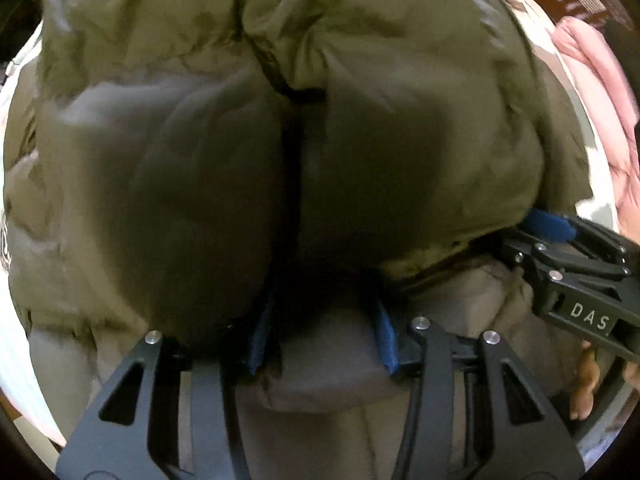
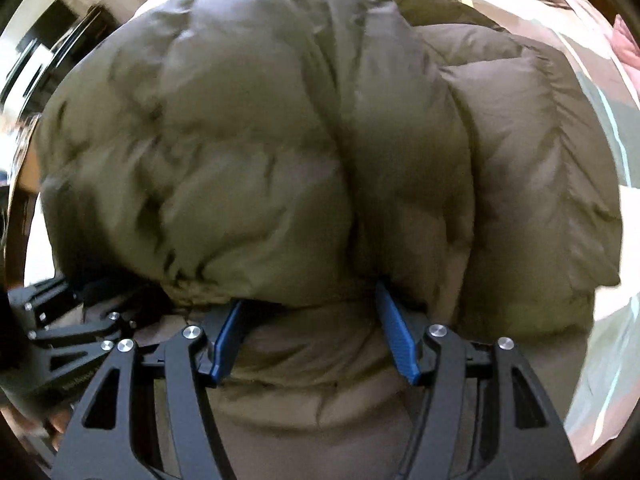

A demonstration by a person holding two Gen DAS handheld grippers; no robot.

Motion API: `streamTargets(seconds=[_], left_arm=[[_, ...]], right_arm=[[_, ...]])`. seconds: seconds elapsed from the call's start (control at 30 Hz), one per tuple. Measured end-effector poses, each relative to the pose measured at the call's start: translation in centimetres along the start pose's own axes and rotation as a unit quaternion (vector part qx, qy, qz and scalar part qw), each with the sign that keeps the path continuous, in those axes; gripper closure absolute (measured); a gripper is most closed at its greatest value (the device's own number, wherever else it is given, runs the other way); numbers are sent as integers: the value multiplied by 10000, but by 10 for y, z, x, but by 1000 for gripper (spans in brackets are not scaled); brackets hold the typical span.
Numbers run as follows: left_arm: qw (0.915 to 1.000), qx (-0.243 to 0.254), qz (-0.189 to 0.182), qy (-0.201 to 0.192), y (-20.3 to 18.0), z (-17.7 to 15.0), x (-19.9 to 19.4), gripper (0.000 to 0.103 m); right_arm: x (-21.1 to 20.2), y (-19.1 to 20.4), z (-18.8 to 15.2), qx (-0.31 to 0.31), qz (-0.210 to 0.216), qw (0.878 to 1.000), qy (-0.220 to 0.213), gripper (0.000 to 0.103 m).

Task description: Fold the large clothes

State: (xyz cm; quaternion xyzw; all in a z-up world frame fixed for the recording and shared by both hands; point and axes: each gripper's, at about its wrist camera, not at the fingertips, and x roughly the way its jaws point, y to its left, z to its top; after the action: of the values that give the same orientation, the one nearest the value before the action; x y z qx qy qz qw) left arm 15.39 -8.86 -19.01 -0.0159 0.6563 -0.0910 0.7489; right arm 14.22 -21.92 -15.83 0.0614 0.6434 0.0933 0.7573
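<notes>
My left gripper points steeply down; its two blue pads are pressed into a thick fold of the puffy olive jacket, clamped on it with the padding bulging over the tips. My right gripper is set likewise, two blue pads squeezing a wad of the same jacket's hem.

Count: one jacket, two grippers, four pads; the two tools sit just beside each other, each visible at the edge of the other's view.

Writing: "DAS" reads in pale letters on the right tool's black body in the left view; further letters are cut off. A pale print at the far left rim is unreadable.

Edges: the jacket fills nearly both views, doubled over on a pale patterned surface. A pink padded garment lies near the jacket's right edge. Free surface shows only as a narrow strip on the right; fingers show under the right tool.
</notes>
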Motion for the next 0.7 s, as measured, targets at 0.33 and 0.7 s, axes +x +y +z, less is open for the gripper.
streamTargets(seconds=[0.33,0.7], left_arm=[[9915,706,156,-1080,-8,-27,-53,19],[9764,249,1242,-1751,84,-108,-116,9]], right_arm=[[-48,6,-8,-220,-60,9988,-435,16],[-101,-96,-87,1122,-487,9912,-510,4]])
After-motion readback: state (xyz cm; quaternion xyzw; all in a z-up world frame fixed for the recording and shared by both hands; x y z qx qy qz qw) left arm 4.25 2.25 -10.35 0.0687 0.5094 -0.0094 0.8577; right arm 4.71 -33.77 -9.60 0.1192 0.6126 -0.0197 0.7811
